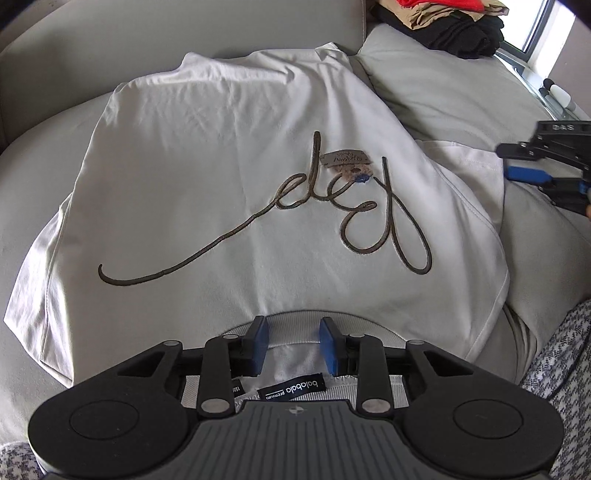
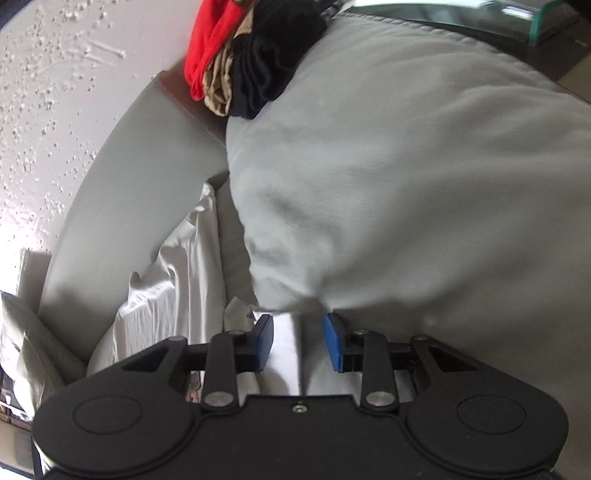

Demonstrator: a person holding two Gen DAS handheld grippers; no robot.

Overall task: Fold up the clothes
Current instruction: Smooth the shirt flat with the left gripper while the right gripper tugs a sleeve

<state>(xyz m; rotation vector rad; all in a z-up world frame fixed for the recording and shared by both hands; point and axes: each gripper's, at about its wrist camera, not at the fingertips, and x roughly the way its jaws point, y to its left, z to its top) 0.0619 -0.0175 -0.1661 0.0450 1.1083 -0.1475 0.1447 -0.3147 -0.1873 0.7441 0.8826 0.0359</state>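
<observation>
A white T-shirt (image 1: 221, 166) with brown script stitching lies face up on a grey sofa, its ribbed collar (image 1: 295, 321) nearest me and a black neck label (image 1: 291, 387) just behind it. My left gripper (image 1: 293, 341) hovers over the collar with its blue pads apart and nothing pinched. My right gripper (image 1: 511, 162) is at the right edge beside the shirt's right sleeve (image 1: 472, 173). In the blurred right wrist view, the right gripper (image 2: 299, 341) is open over white shirt cloth (image 2: 177, 288). The fabric shows in the gap between its fingers, and they are not pressing it.
A puffy grey cushion (image 2: 406, 184) lies right of the shirt. A pile of black, tan and red clothes (image 1: 450, 26) sits at the back right on the sofa. The sofa backrest (image 1: 147, 29) rises behind. Black-and-white patterned fabric (image 1: 561, 369) is at the lower right.
</observation>
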